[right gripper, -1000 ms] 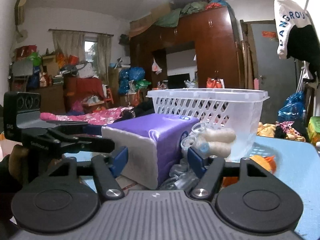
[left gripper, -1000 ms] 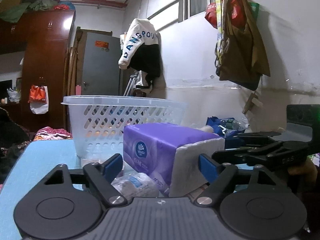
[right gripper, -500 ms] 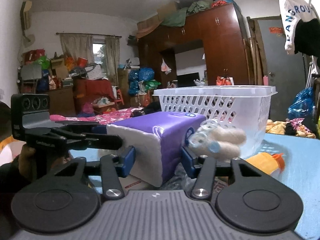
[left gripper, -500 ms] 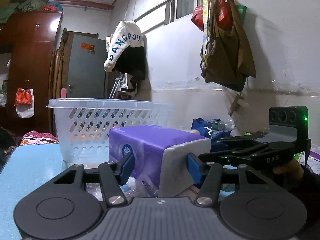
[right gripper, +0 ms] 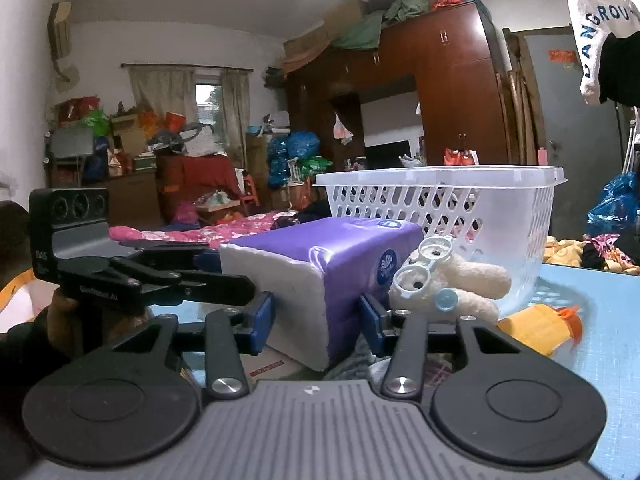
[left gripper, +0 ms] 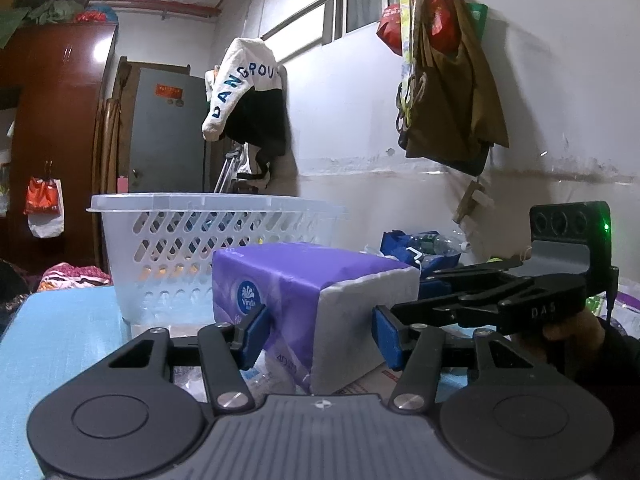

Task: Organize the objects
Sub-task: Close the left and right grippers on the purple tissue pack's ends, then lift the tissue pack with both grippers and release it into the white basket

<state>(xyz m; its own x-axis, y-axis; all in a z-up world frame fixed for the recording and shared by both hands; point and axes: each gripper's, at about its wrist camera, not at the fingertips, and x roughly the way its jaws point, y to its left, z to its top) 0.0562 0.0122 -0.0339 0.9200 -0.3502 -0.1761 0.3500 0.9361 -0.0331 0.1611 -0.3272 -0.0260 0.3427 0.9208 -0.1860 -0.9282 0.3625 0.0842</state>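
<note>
A purple-and-white tissue pack (left gripper: pixel 308 300) lies on a pile of items on the blue table. My left gripper (left gripper: pixel 318 332) and my right gripper (right gripper: pixel 316 314) each straddle one end of it. Both sets of blue pads press its sides, so both are shut on the pack. The pack also shows in the right wrist view (right gripper: pixel 320 268). A white slotted basket (left gripper: pixel 192 240) stands just behind it, also seen in the right wrist view (right gripper: pixel 460 208). The left gripper's body shows at the left of the right wrist view (right gripper: pixel 132 276).
A plush toy with plastic glasses (right gripper: pixel 448 284) and a yellow bottle with an orange cap (right gripper: pixel 540 326) lie beside the basket. A crumpled clear plastic bottle (left gripper: pixel 276 368) and a cardboard box (right gripper: pixel 272 362) lie under the pack. Blue bags (left gripper: pixel 416 246) sit by the wall.
Both grippers have closed in on the tissue pack, the pads moving from apart to pressing its sides. Both views have shifted slightly, with the pack now centred between the fingers.
</note>
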